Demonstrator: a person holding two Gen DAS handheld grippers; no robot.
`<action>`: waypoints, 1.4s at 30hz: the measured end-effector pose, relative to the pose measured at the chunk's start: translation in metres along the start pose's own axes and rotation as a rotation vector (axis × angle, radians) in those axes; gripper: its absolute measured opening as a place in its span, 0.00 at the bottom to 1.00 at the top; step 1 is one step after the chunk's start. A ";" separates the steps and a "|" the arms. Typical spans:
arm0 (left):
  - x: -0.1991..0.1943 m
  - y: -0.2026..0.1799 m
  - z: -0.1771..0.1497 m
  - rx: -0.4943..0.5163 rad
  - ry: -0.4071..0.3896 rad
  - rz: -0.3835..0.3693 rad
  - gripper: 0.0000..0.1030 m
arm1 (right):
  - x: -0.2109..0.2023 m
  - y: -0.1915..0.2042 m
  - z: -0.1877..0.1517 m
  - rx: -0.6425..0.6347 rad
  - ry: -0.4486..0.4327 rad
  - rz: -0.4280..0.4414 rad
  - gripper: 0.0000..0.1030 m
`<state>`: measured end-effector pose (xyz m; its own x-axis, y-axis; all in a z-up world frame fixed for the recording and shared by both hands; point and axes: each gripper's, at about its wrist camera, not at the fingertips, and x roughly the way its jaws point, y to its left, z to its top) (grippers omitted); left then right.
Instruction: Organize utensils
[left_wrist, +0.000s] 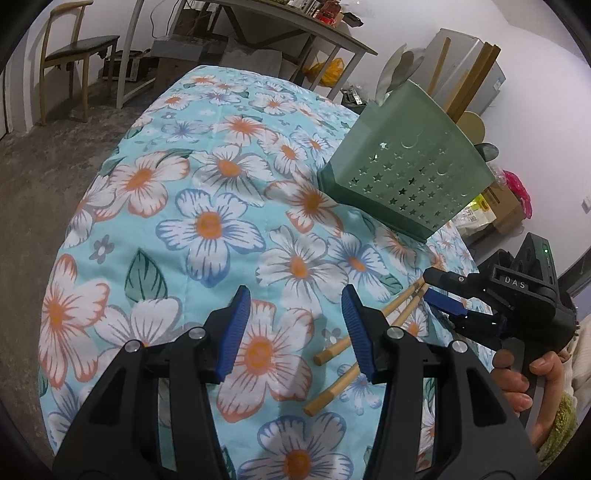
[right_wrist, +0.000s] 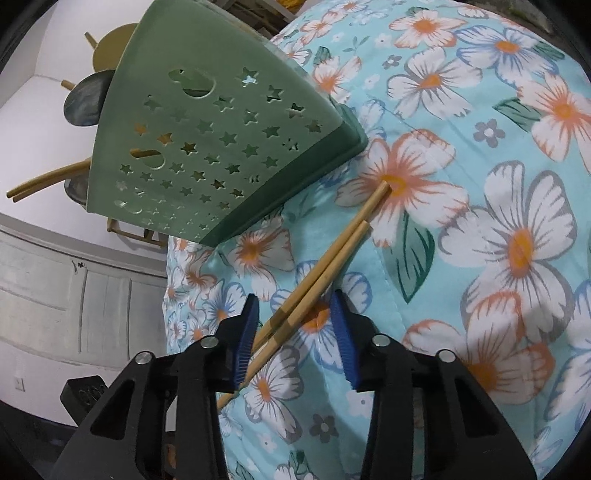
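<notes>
**Bamboo chopsticks between the right jaws**

Bamboo chopsticks (right_wrist: 321, 269) lying crossed on the floral cloth (right_wrist: 498, 206), near the green holder (right_wrist: 207, 147). Right gripper (right_wrist: 295, 328) straddling them, jaws apart, left pad (right_wrist: 245, 343) touching, right pad clear. Left gripper (left_wrist: 295, 328) empty, jaws apart, left of the chopsticks' near ends.

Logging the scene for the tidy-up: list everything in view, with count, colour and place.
chopsticks: two, bamboo tan, lying on the cloth between the right gripper's pads
utensil holder: one, green with star holes, on the cloth, holding chopsticks and spoons
tablecloth: one, light blue floral, covering the table
chair: one, wood with dark seat, far left by the wall
left gripper: black, blue pads, open over the cloth
right gripper: black, blue pads, around the chopsticks
hand: one, holding the right gripper's handle
</notes>
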<state>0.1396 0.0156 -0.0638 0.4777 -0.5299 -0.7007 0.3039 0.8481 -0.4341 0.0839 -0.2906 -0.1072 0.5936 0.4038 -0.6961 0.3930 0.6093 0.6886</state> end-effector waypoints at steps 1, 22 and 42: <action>0.000 0.000 0.000 0.001 -0.002 -0.001 0.47 | 0.005 0.001 -0.001 0.005 0.000 -0.003 0.30; -0.024 -0.019 -0.009 0.059 -0.029 -0.007 0.47 | -0.044 -0.026 -0.006 -0.050 0.018 0.028 0.14; -0.032 -0.051 -0.034 0.122 -0.004 -0.017 0.46 | -0.061 -0.037 0.005 -0.113 0.173 0.098 0.13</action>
<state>0.0807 -0.0107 -0.0382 0.4750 -0.5448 -0.6911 0.4103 0.8319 -0.3737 0.0365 -0.3415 -0.0893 0.4922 0.5700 -0.6579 0.2522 0.6300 0.7345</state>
